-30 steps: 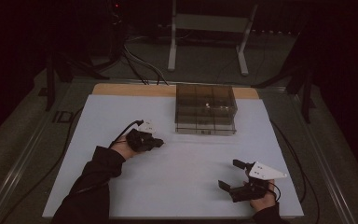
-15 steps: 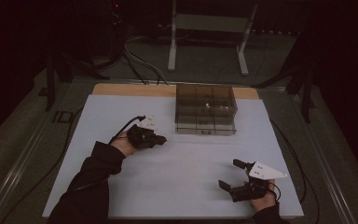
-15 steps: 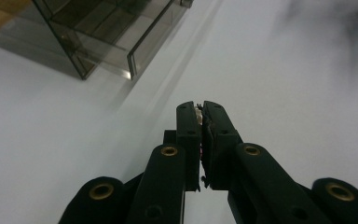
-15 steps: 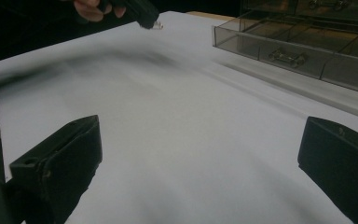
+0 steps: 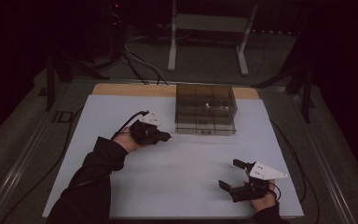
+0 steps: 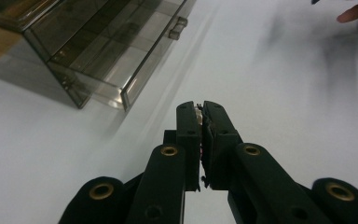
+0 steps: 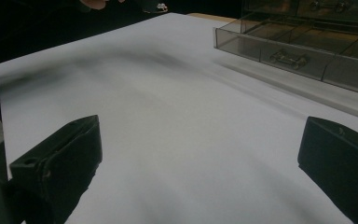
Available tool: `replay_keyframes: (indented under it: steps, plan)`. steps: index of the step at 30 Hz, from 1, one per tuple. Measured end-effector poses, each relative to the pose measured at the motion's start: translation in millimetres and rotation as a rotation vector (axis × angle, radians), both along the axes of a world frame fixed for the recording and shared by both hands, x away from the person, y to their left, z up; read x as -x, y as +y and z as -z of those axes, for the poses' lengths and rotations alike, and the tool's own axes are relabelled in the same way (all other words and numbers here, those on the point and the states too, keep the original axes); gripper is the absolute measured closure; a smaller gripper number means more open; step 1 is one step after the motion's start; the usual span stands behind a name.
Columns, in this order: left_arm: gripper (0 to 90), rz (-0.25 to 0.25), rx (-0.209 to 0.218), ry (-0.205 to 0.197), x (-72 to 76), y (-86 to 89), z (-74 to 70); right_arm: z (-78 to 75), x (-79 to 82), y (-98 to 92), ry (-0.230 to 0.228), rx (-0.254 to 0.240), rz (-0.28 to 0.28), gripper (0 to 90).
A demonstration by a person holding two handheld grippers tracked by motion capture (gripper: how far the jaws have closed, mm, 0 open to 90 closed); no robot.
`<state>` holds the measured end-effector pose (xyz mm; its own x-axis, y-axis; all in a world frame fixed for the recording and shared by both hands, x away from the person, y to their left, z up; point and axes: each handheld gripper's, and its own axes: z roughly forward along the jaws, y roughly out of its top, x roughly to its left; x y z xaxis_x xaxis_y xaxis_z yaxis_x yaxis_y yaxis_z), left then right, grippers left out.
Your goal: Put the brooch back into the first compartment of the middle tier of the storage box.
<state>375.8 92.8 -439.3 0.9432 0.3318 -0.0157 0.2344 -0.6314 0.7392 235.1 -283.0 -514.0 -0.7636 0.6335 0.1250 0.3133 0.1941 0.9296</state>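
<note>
A smoky clear drawer box (image 5: 205,109) stands at the far middle of the white mat (image 5: 177,177). My left gripper (image 5: 168,137) hovers just left of the box's front, jaws pointing at it. In the left gripper view the gripper (image 6: 200,105) is shut, with a small pale thing (image 6: 197,111) pinched at the tips; what it is I cannot tell. The box (image 6: 107,51) has a low drawer (image 6: 140,70) pulled out a little. My right gripper (image 5: 230,174) rests open near the front right of the mat, nothing between its jaws (image 7: 200,140).
Small metal parts (image 7: 286,58) lie in a front compartment of the box (image 7: 307,42). A wooden strip (image 5: 121,88) edges the mat's far side. Cables (image 5: 135,60) and a white stand (image 5: 209,28) sit on the floor beyond.
My left gripper has lifted a little and drifted toward the box, still shut. The right gripper has stayed where it was.
</note>
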Motion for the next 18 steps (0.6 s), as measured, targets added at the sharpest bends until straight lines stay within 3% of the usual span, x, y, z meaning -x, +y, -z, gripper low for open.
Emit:
replay_keyframes:
  steps: [18]
  plan:
    - [87.4, -0.005, 0.047, 0.003, -10.9, -10.2, -20.9, -0.1, -0.1, -1.0, 0.001, -0.001, -0.001, 0.0]
